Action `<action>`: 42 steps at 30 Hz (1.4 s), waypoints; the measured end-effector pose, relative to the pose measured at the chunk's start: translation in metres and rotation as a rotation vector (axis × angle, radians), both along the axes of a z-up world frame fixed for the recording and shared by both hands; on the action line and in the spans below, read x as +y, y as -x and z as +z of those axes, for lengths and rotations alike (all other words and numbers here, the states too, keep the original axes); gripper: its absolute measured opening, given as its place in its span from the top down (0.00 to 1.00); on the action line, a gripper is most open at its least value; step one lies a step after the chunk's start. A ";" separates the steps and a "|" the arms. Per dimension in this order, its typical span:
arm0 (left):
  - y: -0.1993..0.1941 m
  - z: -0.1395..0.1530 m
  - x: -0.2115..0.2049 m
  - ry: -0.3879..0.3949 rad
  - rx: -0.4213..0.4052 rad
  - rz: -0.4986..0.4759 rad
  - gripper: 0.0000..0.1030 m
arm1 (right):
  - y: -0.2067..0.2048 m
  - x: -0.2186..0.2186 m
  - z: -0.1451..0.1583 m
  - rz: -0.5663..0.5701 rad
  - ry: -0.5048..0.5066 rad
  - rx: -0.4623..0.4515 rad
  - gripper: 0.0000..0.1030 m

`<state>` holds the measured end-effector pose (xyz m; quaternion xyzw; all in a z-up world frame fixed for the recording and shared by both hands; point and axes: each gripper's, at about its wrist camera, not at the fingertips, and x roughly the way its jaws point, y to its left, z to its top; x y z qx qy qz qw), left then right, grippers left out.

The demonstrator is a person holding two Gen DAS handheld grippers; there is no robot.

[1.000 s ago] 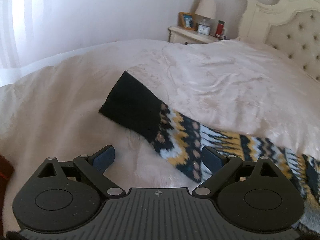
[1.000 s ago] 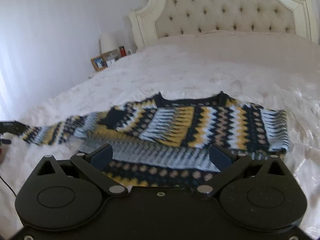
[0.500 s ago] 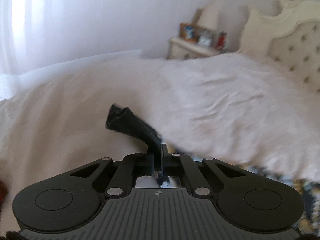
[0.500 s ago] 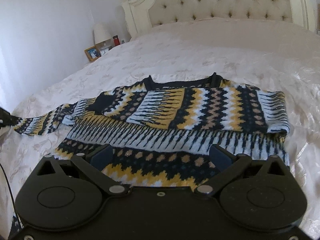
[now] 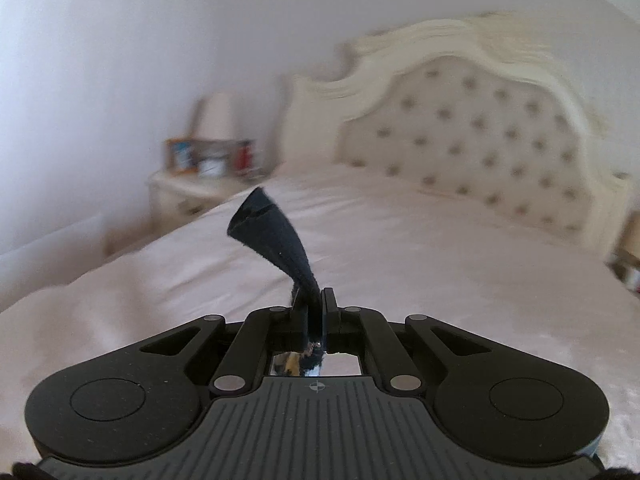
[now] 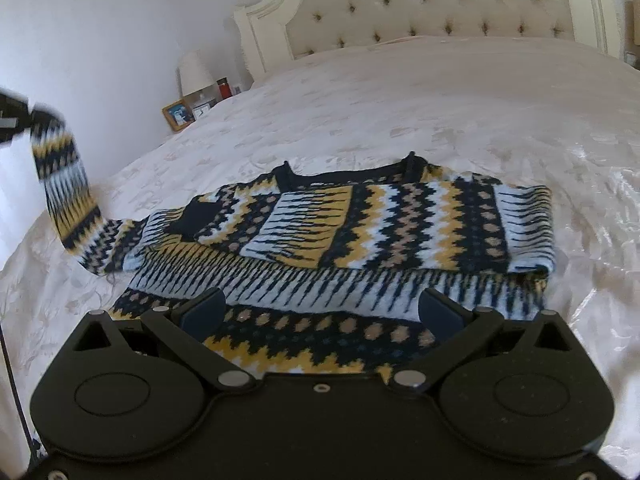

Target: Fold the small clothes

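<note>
A navy, yellow and white patterned sweater (image 6: pixel 360 232) lies flat on the pale bedspread (image 6: pixel 440 112), its right sleeve folded across the chest. My left gripper (image 5: pixel 314 312) is shut on the sweater's dark left cuff (image 5: pixel 276 236), which sticks up above the jaws. In the right wrist view the left sleeve (image 6: pixel 68 196) rises off the bed at the far left, with the left gripper (image 6: pixel 12 120) at the frame edge. My right gripper (image 6: pixel 320 312) is open and empty, just above the sweater's hem.
A tufted cream headboard (image 6: pixel 432 4) stands at the far end of the bed. A nightstand (image 5: pixel 188 188) with a lamp (image 6: pixel 194 74), a photo frame (image 6: pixel 176 114) and small items stands at the bed's far left.
My left gripper closed on the cuff and lifted the sleeve up off the bed, swinging toward the headboard. My right gripper stayed open and drew back slightly over the hem.
</note>
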<state>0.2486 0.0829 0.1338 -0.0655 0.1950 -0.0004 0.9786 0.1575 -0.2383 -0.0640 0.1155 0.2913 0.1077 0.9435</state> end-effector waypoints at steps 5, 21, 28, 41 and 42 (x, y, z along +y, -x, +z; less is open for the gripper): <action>-0.010 0.004 -0.071 -0.004 -0.022 -0.164 0.95 | 0.000 -0.012 0.005 -0.030 -0.010 0.005 0.01; -0.017 -0.108 -0.227 0.064 0.129 -0.462 0.95 | 0.002 -0.074 0.016 -0.206 -0.075 0.046 0.01; -0.011 -0.156 -0.264 0.004 0.209 -0.504 0.95 | 0.001 -0.095 0.014 -0.274 -0.117 0.071 0.01; -0.010 -0.177 -0.289 0.060 0.281 -0.649 0.75 | 0.004 -0.127 0.009 -0.386 -0.148 0.084 0.01; -0.008 -0.176 -0.284 0.067 0.268 -0.648 0.67 | 0.004 -0.128 0.008 -0.389 -0.148 0.083 0.01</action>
